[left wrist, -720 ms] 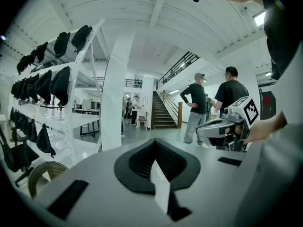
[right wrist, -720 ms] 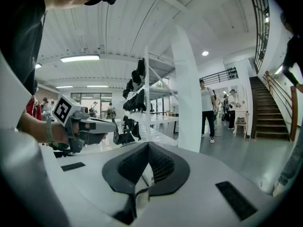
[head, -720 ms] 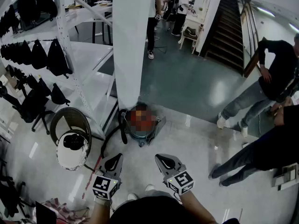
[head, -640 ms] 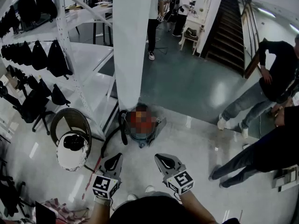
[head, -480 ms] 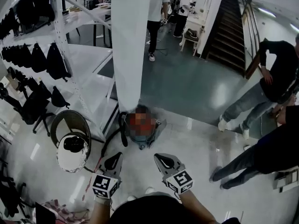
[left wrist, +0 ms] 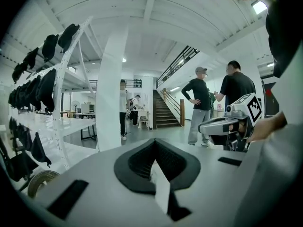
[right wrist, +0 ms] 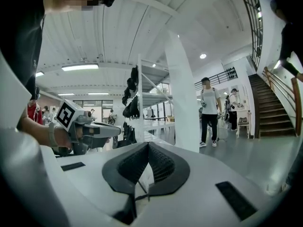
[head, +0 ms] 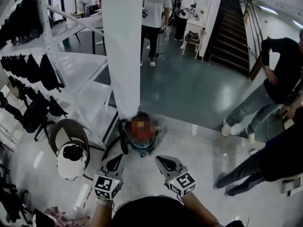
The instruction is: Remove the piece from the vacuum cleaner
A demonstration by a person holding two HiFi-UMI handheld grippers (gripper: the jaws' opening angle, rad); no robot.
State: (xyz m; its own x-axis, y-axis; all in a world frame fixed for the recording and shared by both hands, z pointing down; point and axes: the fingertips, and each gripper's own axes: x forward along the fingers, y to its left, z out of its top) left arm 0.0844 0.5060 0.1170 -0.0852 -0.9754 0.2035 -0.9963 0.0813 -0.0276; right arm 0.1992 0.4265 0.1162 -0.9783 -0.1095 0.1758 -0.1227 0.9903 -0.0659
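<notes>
- left gripper (head: 114,161) and right gripper (head: 164,161): held side by side in front of the person, nearly level and apart from each other. both are short of the vacuum cleaner (head: 142,146). reads as a ready stance before the reach, no contact.
- tool state: both pairs of jaws are pressed together with nothing between them. dark ribbed pads meet along a seam, set in smooth matte white shells.
- vacuum cleaner: sits on the floor (head: 199,145) at the foot of the white pillar (head: 122,56), just beside it and ahead of both grippers. squat canister shape, grey-teal body, likely hard plastic. a black hose (head: 124,138) curves along its left side.
- top of the canister is obscured in the head view, so which piece is to come off cannot be made out; possibly the hose.
- floor is glossy and reflective: pale near the person, dark green beyond.
- judgement: removal not started. jaws must open before anything can be gripped. one gripper may need to steady the body, since a canister on a slick floor could slide when pulled.
</notes>
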